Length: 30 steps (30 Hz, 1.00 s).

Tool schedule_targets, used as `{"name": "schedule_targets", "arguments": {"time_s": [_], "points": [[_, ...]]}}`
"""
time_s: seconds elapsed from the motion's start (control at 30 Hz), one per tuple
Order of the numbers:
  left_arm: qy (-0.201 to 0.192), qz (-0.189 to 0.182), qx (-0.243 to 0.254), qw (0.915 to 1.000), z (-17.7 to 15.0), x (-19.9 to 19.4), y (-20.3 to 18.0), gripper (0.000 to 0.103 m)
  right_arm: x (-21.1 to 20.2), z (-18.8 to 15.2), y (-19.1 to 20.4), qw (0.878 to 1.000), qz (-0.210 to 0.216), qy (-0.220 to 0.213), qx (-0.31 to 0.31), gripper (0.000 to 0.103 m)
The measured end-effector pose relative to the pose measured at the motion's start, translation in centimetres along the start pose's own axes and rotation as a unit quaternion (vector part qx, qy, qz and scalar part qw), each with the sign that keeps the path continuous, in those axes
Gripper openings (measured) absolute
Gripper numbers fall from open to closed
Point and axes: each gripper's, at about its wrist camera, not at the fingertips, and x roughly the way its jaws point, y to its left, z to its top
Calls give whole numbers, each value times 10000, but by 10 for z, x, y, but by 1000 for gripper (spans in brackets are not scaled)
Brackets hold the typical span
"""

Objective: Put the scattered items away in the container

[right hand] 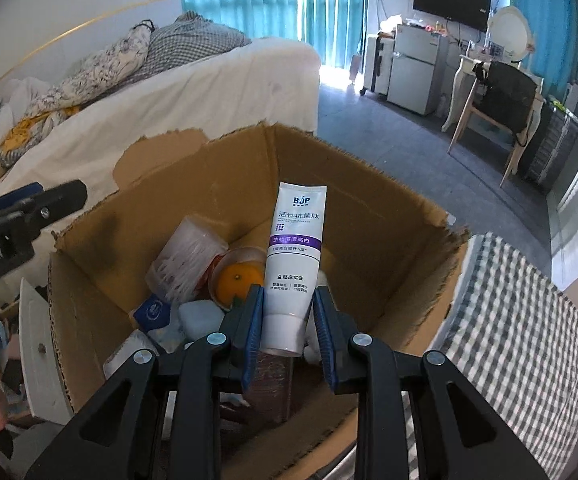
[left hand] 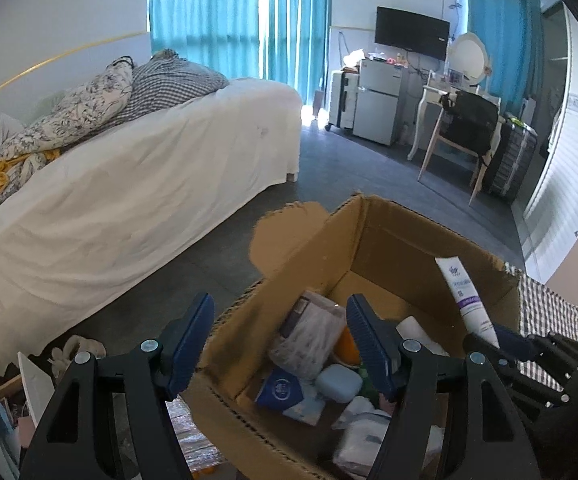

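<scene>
Right hand-held gripper (right hand: 289,328): was clamped on the toothpaste tube (right hand: 295,264), held above the cardboard box (right hand: 389,216).
Left hand-held gripper (left hand: 281,344): jaws were held apart, empty, over the box's near-left corner.

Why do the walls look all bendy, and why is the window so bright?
Both wrist views use a fisheye lens, so edges curve and corners go black. In the left wrist view, daylight through the curtains washes out. In the right wrist view, the toothpaste tube stays sharp.
</scene>
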Motion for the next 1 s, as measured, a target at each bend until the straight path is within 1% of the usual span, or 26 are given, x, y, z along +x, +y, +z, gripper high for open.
{"name": "schedule_targets", "arguments": {"time_s": [0.1,0.17,0.23,0.27,0.33,0.43,0.63,0.7,0.77,0.87,0.93,1.0], "points": [[20,-3,-40,10000,-1,1,3,71,4,-1,7,10000,-28,54,-32,25],[34,-12,-34,10000,-1,2,3,71,5,-1,8,10000,-66,29,7,35],[26,-17,-21,10000,-2,1,3,71,4,-1,7,9999,-79,-24,72,75],[22,-15,-18,10000,-2,1,3,71,2,-1,6,9999,-81,-79,101,81],[26,-16,-27,10000,-2,1,3,71,-3,0,3,9997,-106,-182,137,83],[29,-13,-60,10000,-3,0,3,78,-6,1,2,9996,-134,-216,142,83],[-2,-58,-49,10000,-2,-6,1,79,-14,0,-6,9992,-209,-249,238,83],[-18,-87,-46,9999,-3,-8,-2,83,-19,-2,-11,9990,-238,-273,280,83],[-54,-126,-50,9999,-3,-12,-5,91,-27,-4,-17,9984,-324,-307,339,83],[-153,-146,-15,9998,-2,-19,-11,99,-39,-7,-28,9971,-459,-395,464,91],[-196,-186,6,9996,-2,-24,-16,101,-49,-9,-36,9958,-568,-456,553,96],[-229,-283,24,9993,-2,-30,-23,102,-58,-12,-45,9946,-660,-504,624,99]]}}
